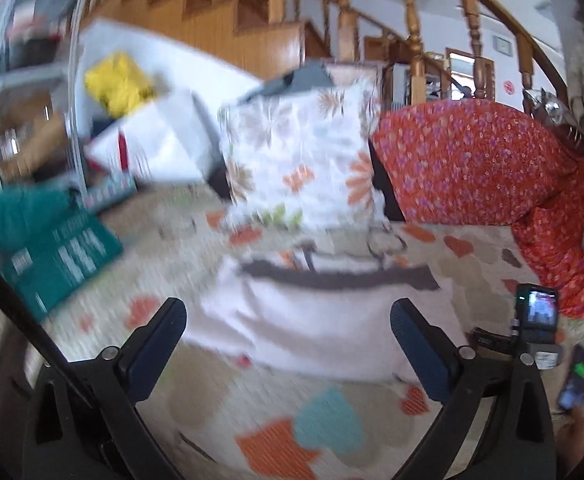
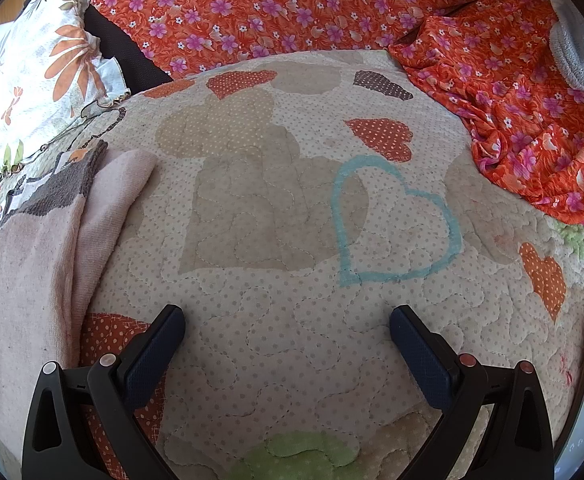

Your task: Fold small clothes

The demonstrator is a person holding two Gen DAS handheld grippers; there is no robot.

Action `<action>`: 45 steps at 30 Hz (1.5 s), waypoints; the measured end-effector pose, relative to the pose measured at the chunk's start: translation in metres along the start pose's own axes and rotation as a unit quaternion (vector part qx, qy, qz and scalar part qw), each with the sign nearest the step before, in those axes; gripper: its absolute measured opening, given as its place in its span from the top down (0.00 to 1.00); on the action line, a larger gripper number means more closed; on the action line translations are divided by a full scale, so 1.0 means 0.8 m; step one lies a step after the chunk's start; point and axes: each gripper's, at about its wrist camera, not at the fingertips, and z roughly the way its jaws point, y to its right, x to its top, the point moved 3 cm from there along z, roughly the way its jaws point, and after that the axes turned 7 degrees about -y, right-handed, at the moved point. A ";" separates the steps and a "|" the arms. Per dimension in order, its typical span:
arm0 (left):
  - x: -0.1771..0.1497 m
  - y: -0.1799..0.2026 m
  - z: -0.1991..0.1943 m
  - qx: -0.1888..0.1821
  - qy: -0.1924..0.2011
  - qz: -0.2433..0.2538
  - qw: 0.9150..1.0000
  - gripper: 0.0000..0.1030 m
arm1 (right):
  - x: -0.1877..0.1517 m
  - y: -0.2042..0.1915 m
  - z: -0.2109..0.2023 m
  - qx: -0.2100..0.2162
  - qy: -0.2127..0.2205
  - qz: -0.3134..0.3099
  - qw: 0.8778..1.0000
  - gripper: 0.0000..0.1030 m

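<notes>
A small pale pink garment (image 1: 316, 316) with a dark grey band lies folded on the heart-patterned quilt (image 1: 332, 432). My left gripper (image 1: 288, 320) is open and empty, hovering just in front of it; this view is blurred. In the right wrist view the same garment (image 2: 32, 264) lies at the left edge, its grey band towards the far side. My right gripper (image 2: 288, 326) is open and empty over bare quilt (image 2: 276, 208), to the right of the garment and apart from it.
A flowered pillow (image 1: 300, 152) stands behind the garment. An orange flowered cloth (image 2: 332, 8) covers the far and right side. A teal box (image 1: 60, 264) lies at left. A small camera (image 1: 536, 312) and a phone (image 1: 576, 376) sit at right.
</notes>
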 end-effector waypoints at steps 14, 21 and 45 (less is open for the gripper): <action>-0.028 -0.012 0.082 -0.054 -0.119 -0.007 0.991 0.00 | 0.000 0.000 0.000 0.000 0.000 0.000 1.000 0.00; -0.050 -0.053 0.109 -0.070 -0.149 -0.017 0.986 0.00 | -0.001 0.000 0.000 -0.001 -0.001 0.001 1.000 0.00; -0.078 -0.219 0.358 -0.109 -0.284 -0.138 0.943 0.00 | -0.001 -0.001 0.000 -0.001 -0.003 0.001 1.000 0.00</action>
